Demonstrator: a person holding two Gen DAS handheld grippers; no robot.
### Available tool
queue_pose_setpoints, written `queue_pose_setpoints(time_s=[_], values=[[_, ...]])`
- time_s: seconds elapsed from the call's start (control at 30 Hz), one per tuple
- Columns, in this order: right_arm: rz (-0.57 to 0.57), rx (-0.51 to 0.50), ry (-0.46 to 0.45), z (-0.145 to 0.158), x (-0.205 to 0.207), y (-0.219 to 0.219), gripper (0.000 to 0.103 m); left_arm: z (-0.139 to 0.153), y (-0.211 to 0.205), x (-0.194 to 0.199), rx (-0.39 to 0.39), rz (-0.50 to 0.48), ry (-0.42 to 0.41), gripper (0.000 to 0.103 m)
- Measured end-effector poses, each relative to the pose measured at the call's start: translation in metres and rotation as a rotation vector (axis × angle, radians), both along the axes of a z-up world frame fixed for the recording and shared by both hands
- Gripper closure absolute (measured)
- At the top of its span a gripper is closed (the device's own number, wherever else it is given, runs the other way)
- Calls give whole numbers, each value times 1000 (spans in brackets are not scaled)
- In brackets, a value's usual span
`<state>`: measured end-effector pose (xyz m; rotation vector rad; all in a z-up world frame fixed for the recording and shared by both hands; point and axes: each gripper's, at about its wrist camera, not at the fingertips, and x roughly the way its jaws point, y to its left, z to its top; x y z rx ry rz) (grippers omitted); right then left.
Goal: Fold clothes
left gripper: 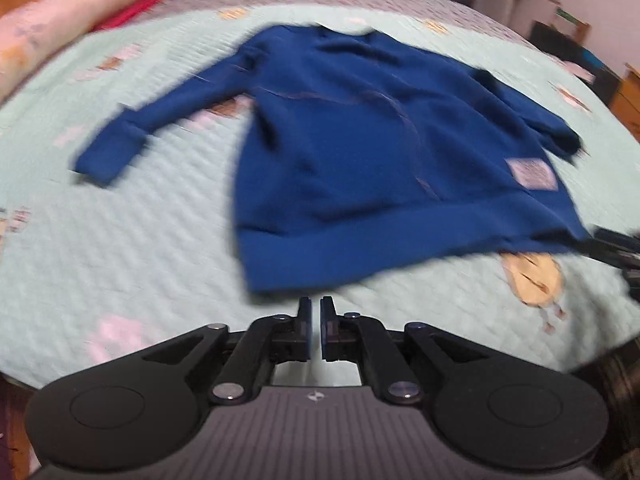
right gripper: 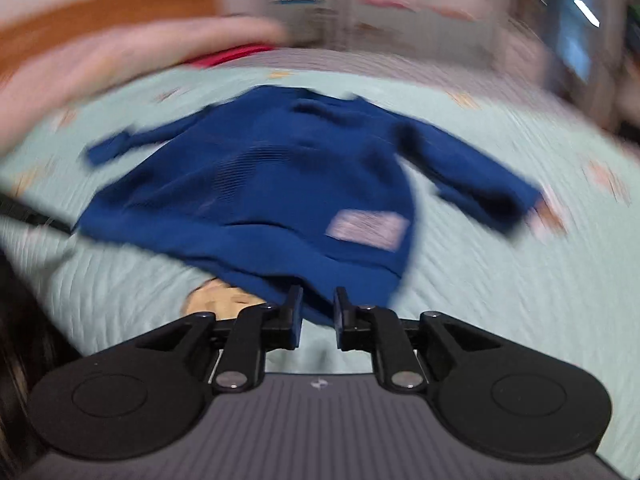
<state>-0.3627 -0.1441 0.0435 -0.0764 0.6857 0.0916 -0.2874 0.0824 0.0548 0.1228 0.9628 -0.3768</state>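
We see the dark blue long-sleeved sweatshirt (left gripper: 360,132) spread flat on the pale green quilted bedspread (left gripper: 120,240), sleeves out, unfolded, our left gripper (left gripper: 316,312) nearly closed and empty, our right gripper (right gripper: 318,308) parted at the hem, so next we likely take a sleeve.

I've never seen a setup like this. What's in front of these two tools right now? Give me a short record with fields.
Garment: blue sweatshirt, spread flat, sleeves out to both sides
Patch: pale label near the hem
Surface: pale green quilted bedspread
Behind: pink pillow at the bed's far side
Left tool: nearly closed, nothing between its fingers, just short of the hem
Right tool: fingers slightly apart, at the hem's edge; grip unclear from the blur
Folding: not yet begun
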Motion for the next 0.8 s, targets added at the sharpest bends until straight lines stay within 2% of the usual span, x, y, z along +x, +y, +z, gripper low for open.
queue_pose_setpoints(time_s=[0.03, 0.1, 0.23, 0.3, 0.4, 0.47, 0.57, 0.63, 0.7, 0.8], values=[[55, -38, -2, -2, 4, 10, 87, -3, -5, -3, -17, -20, 14, 91], [146, -69, 16, -7, 13, 26, 87, -11, -15, -7, -54, -46, 43, 77], [281, -220, 51, -26, 27, 53, 87, -24, -19, -3, -88, -55, 60, 74], [318, -270, 46, -31, 31, 62, 87, -23, -8, 8, -176, -3, 89, 74], [317, -230, 31, -24, 37, 61, 84, -23, 10, 24, -304, 82, 129, 74], [300, -170, 38, -20, 40, 56, 69, -23, 22, 31, -359, 130, 143, 74], [257, -73, 71, -19, 46, 45, 64, -24, 34, 38, -425, 169, 157, 74], [233, -27, 87, -19, 49, 38, 63, -21, 35, 38, -447, 164, 140, 74], [229, -25, 86, -20, 52, 35, 62, -17, 35, 39, -457, 151, 117, 74], [250, -33, 91, -23, 57, 33, 60, -11, 30, 45, -426, 112, 86, 74]])
